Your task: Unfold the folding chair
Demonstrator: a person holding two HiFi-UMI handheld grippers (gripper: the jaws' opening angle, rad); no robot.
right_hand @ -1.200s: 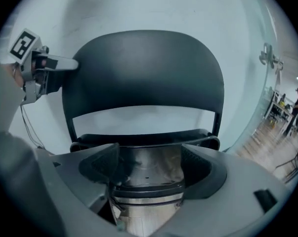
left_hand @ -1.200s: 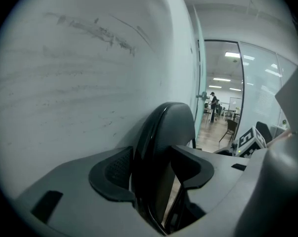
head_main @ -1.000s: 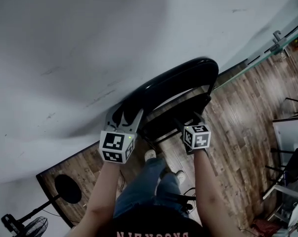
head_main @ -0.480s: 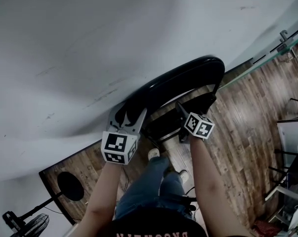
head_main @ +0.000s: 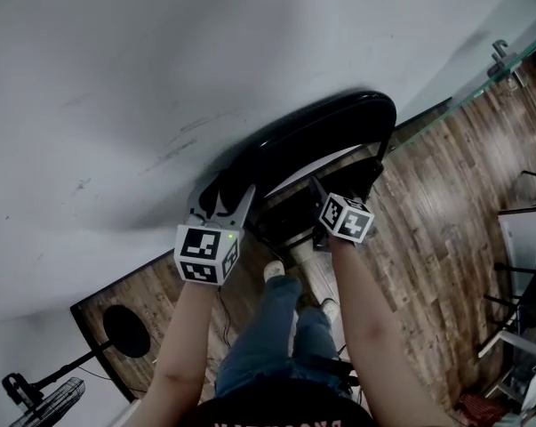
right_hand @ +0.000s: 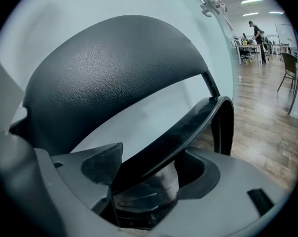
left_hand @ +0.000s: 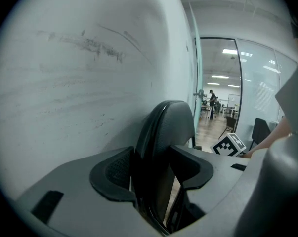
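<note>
A black folding chair leans folded against the white wall, its curved backrest (head_main: 321, 136) uppermost and its seat (head_main: 290, 216) folded up below. My left gripper (head_main: 225, 198) is shut on the backrest's left edge; in the left gripper view both pads clamp that edge (left_hand: 168, 127) at my left gripper (left_hand: 151, 169). My right gripper (head_main: 325, 198) sits at the seat's front rim. In the right gripper view the rim (right_hand: 188, 127) runs slantwise between the jaws of my right gripper (right_hand: 149, 169), which are closing, below the backrest (right_hand: 109, 78).
The white wall (head_main: 161, 78) stands right behind the chair. The person's legs and a shoe (head_main: 272, 271) are just under it on the wooden floor (head_main: 436, 203). A standing fan (head_main: 45, 403) is at lower left; desks and chairs (head_main: 525, 238) at right.
The right gripper has rolled and slid a little along the seat's rim, its marker cube now tilted. The left gripper has kept its hold on the backrest.
</note>
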